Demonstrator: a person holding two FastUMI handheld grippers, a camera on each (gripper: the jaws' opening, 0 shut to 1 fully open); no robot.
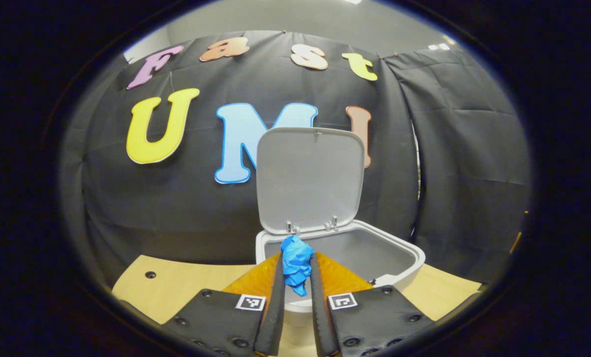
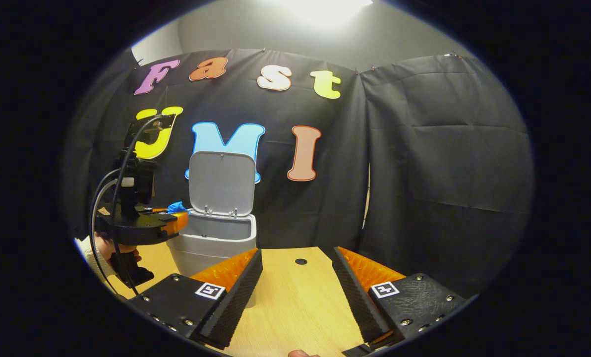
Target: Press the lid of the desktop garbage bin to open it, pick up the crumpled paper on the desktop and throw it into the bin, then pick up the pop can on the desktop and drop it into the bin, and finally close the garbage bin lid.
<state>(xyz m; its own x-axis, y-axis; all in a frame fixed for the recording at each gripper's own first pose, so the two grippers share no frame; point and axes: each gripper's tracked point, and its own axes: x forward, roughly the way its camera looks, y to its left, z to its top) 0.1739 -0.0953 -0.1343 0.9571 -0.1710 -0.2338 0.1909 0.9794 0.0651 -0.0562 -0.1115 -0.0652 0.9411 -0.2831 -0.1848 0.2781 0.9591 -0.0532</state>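
A crumpled blue paper (image 1: pixel 296 264) is pinched between both fingers of my left gripper (image 1: pixel 296 270), held above the front rim of the white bin (image 1: pixel 404 258). The bin's lid (image 1: pixel 309 178) stands upright and open behind the cavity. In the right gripper view the same white bin (image 2: pixel 216 238) sits at the left with its lid (image 2: pixel 222 182) up, and the left gripper (image 2: pixel 176 210) reaches toward it with the blue paper (image 2: pixel 177 206) at its tip. My right gripper (image 2: pixel 295 285) is open over the wooden table, nothing between its fingers.
The light wooden table (image 2: pixel 295 307) has a small round hole (image 2: pixel 301 261) near its back edge. Black cloth walls close the booth behind and to the right. A hand (image 2: pixel 112 253) holds the left gripper's handle, with cables looping above it.
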